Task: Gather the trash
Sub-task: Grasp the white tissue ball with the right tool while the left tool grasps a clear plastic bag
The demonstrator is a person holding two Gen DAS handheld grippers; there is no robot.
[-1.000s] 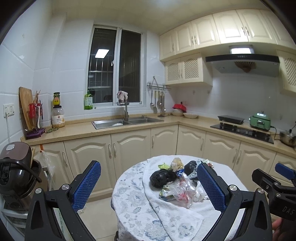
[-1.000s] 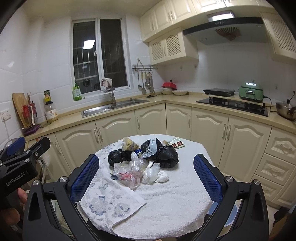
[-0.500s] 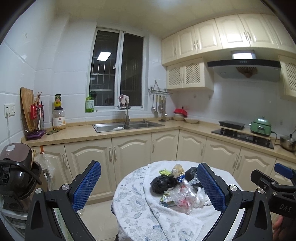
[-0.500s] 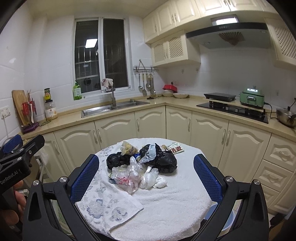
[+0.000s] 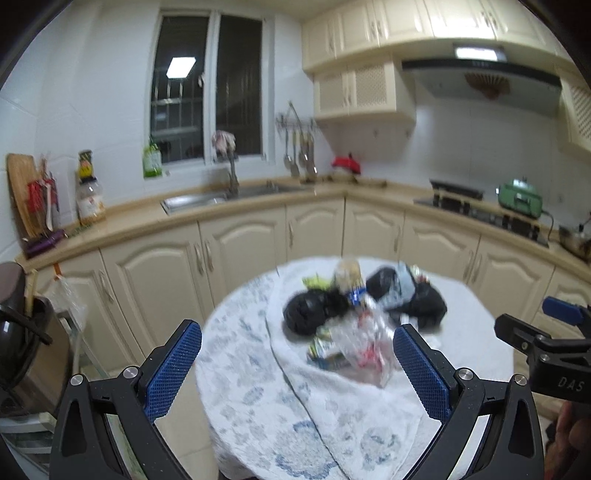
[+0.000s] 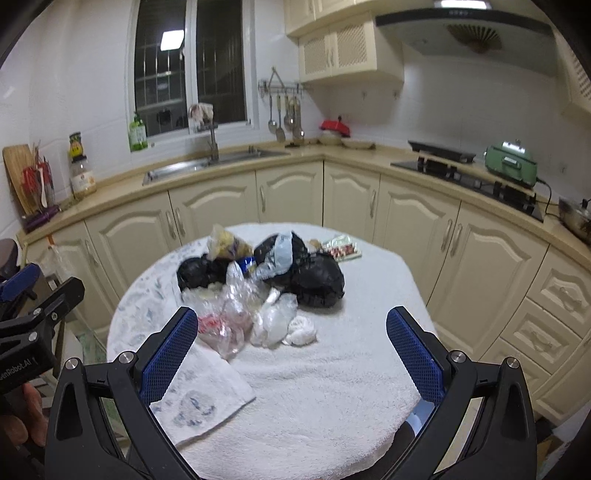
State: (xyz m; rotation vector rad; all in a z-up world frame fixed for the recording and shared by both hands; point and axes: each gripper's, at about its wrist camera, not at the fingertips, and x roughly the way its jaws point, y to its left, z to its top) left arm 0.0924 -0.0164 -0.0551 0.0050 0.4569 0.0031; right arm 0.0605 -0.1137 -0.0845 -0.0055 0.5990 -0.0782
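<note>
The trash [image 6: 258, 284] lies in a heap on the round desk [image 6: 354, 369], toward its far half: two crumpled black bags [image 6: 317, 277], clear plastic bags [image 6: 236, 314], a white wad [image 6: 301, 330], a yellowish packet [image 6: 225, 245] and a flat printed wrapper [image 6: 341, 251] at the far edge of the heap. The desk is covered with a white towel [image 6: 332, 406], and a blue-patterned cloth [image 6: 199, 402] lies over its near left edge.

The right tongs [image 6: 291, 354] hang over the near part of the desk, released, blue pads wide apart and holding nothing; the heap sits just beyond them, between the two pads in the right wrist view. The left tongs [image 5: 297, 363] are released too, empty, held off the left side of the desk. In the left wrist view, which is blurred, the trash [image 5: 362, 317] shows near the right pad and the patterned cloth [image 5: 258, 387] lies between the pads. Each tong shows at the edge of the other's view, with part of a hand [image 6: 26, 417] below the left one.

Behind the desk, cream cabinets [image 6: 288, 199] run along the wall, with a sink [image 6: 207, 164] under the window [image 6: 188, 66], a stove [image 6: 461, 173] and a green cooker [image 6: 511, 162] to the right under a hood [image 6: 465, 26].
</note>
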